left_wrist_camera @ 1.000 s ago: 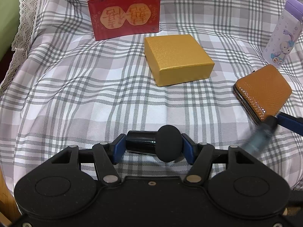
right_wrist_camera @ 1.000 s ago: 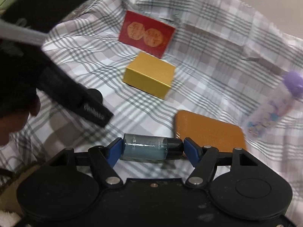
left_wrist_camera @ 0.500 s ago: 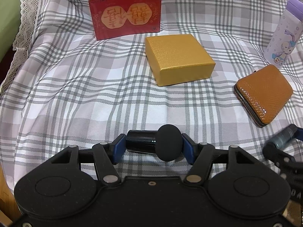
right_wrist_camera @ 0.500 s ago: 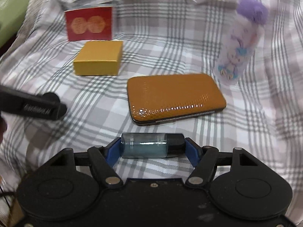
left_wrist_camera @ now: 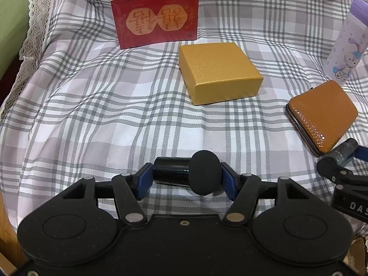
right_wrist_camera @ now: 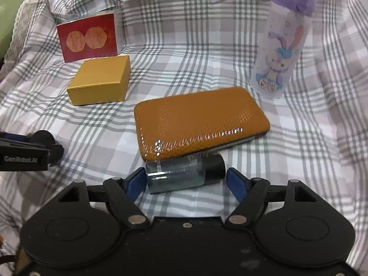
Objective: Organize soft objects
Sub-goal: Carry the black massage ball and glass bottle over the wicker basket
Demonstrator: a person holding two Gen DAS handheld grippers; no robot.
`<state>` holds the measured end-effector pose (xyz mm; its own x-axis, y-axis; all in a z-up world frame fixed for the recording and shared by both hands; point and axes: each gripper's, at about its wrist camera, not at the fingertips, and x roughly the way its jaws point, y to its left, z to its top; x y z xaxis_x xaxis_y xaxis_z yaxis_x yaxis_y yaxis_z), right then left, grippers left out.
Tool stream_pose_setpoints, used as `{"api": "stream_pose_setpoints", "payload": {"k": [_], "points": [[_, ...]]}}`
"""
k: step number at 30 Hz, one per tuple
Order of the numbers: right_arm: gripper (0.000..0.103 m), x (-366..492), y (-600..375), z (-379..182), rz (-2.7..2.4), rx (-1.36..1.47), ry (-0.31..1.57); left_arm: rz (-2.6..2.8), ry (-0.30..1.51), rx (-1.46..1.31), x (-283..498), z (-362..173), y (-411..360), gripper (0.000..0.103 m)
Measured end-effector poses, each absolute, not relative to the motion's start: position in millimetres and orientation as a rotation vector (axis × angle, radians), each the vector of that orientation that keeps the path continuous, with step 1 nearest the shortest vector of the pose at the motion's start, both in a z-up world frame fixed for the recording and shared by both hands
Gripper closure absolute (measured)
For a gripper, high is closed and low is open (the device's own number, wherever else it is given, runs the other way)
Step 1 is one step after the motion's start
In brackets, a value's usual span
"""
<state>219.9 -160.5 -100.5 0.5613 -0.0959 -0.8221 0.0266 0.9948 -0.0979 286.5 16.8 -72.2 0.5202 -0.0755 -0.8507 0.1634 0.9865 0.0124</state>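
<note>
My left gripper [left_wrist_camera: 185,177] is shut on a small dark bottle [left_wrist_camera: 171,171] with a round black cap, held crosswise just above the plaid cloth [left_wrist_camera: 115,119]. My right gripper [right_wrist_camera: 186,179] is opening. A small clear bluish bottle [right_wrist_camera: 177,176] with a black cap lies crosswise between its jaws on the cloth, with a gap showing at the cap end. That bottle rests right against the near edge of the orange textured case [right_wrist_camera: 197,122]. In the right wrist view the left gripper [right_wrist_camera: 46,147] appears at the far left.
A red card box [left_wrist_camera: 156,18] stands at the back, with a gold box [left_wrist_camera: 218,73] in front of it. A tall white bottle with a purple lid [right_wrist_camera: 280,53] stands behind the orange case. A lace-edged border [left_wrist_camera: 30,46] runs along the left.
The right gripper has swung right and rolled level, bringing the bluish bottle down in front of the orange case, and its jaws have widened off the bottle. The left gripper has not moved.
</note>
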Motion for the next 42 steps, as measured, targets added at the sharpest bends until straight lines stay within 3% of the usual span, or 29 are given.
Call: {"api": "stream_pose_setpoints", "payload": {"k": [11, 26, 42], "points": [[0.033, 196, -158, -81, -0.059, -0.079, 0.947, -0.13, 1.056, 0.067, 274, -63, 13, 0.048], [0.032, 56, -157, 2, -0.066, 0.002, 0.802, -0.193, 0.969, 0.088, 145, 2, 0, 0.048], [0.032, -58, -154, 27, -0.104, 0.074, 0.786, -0.243, 0.964, 0.071, 56, 23, -9, 0.048]]}}
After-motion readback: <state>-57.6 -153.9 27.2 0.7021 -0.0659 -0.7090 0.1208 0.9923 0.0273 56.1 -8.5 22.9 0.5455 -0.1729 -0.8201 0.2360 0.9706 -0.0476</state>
